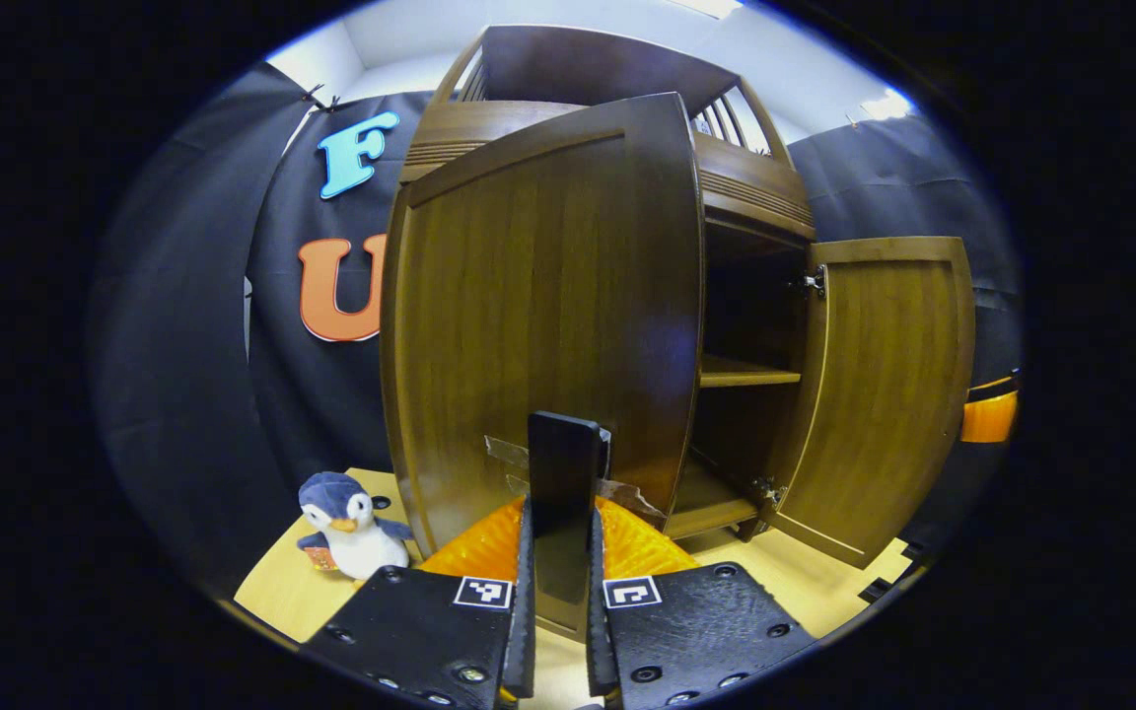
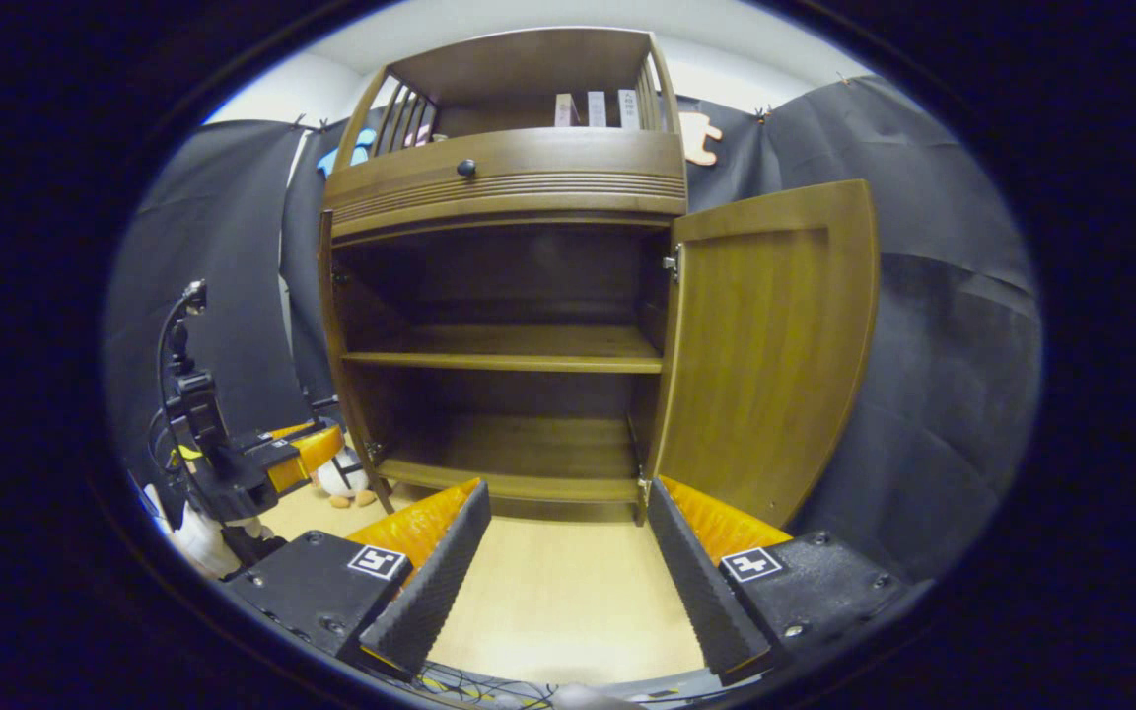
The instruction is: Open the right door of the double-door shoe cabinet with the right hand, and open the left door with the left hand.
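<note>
wooden left door (image 1: 543, 325) handle (image 1: 564, 473) pinched by left jaws | right jaws spread, cabinet (image 2: 504, 296) shelves bare

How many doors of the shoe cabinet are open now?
2. The left door is swung out, its black handle clamped in the left gripper. The right door stands wide open, free of the open right gripper.

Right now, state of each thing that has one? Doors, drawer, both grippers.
Brown wooden left door: swung open, its black handle tab clamped.
Brown wooden right door: wide open, untouched.
Wooden top drawer with the dark round knob: closed.
Cabinet's wooden shelves: bare, exposed.
Left gripper: jaws shut on the handle tab.
Right gripper: jaws open, holding nothing.
Blue-and-white plush penguin: upright on the floor.
</note>
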### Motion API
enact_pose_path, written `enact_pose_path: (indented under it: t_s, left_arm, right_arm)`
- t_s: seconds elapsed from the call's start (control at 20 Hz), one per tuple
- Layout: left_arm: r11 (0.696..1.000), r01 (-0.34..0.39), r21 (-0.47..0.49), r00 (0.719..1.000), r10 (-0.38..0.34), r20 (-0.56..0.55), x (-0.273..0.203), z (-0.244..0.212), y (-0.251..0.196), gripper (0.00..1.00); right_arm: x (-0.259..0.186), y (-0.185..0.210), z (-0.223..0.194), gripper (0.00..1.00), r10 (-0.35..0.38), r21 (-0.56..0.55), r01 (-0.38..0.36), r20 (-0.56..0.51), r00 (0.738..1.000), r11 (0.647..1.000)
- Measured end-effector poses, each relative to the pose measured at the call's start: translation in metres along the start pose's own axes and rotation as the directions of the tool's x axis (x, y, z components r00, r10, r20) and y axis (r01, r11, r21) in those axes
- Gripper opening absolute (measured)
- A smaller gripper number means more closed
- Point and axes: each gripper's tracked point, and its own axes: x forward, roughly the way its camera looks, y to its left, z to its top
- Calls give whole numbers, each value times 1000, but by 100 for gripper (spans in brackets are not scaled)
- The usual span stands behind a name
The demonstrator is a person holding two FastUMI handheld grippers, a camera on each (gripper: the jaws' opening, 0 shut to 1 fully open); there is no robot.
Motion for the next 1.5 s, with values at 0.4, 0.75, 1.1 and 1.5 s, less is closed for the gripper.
enact_pose_path:
  t_s: [0.4,0.75,1.1,1.5]
  left_arm:
    - [998,-61,-17,998,62,7,-26,-4,46,13]
    - [998,-69,-14,998,69,-7,-44,-14,71,6]
    - [995,-101,-22,995,101,-1,-59,-18,111,0]
    - [994,-112,-3,994,112,14,-75,-16,164,0]
  right_arm:
    - [9,37,-3,100,95,-16,-95,-15,995,995]
    - [12,61,-7,100,152,-30,-152,-29,988,988]
    - [13,74,-12,100,187,-24,-188,-41,982,982]
    - [12,88,-20,100,209,-27,-210,-56,976,977]
